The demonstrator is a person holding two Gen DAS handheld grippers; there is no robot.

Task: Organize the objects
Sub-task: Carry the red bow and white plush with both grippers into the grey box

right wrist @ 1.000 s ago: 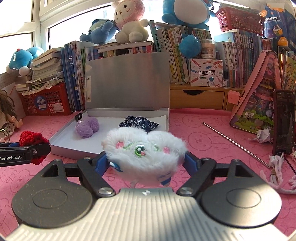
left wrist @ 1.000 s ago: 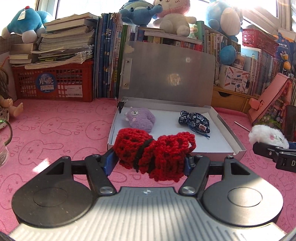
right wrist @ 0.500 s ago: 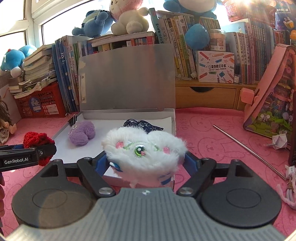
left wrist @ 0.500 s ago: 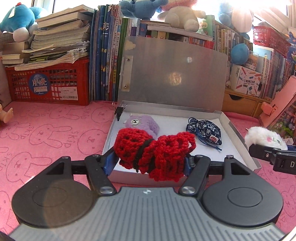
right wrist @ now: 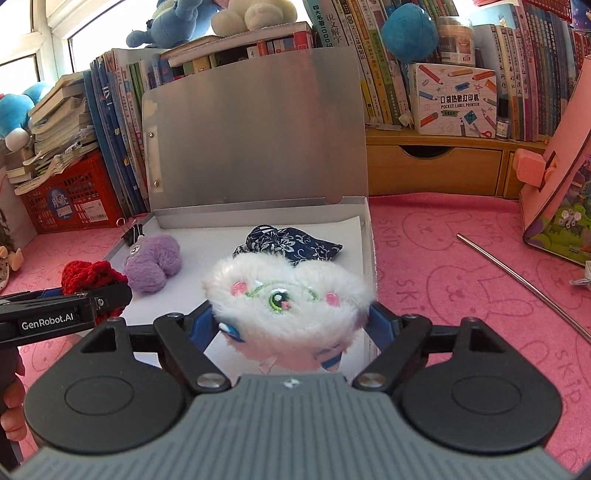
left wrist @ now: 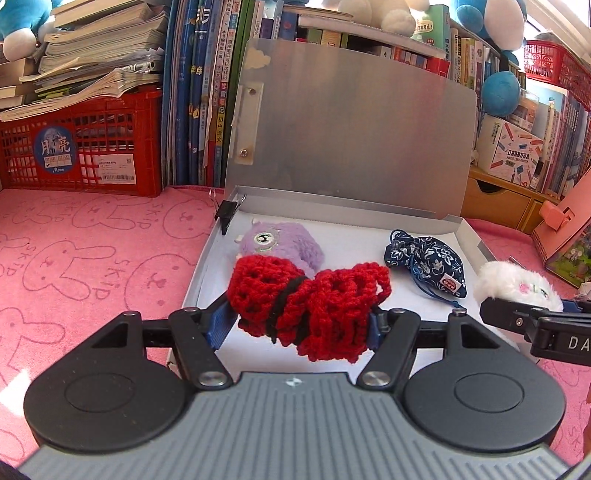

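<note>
Ahead, the open grey box already holds a purple plush and blue pouch; above it, my left tongs clamp the red crochet piece, my right tongs the white plush.

A child's room at home — crammed bookshelves, plush toys, pink bunny-print mat.

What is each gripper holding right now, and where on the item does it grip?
The left gripper clamps the red crocheted piece by its two ends; the right gripper squeezes the white plush by its sides.
</note>
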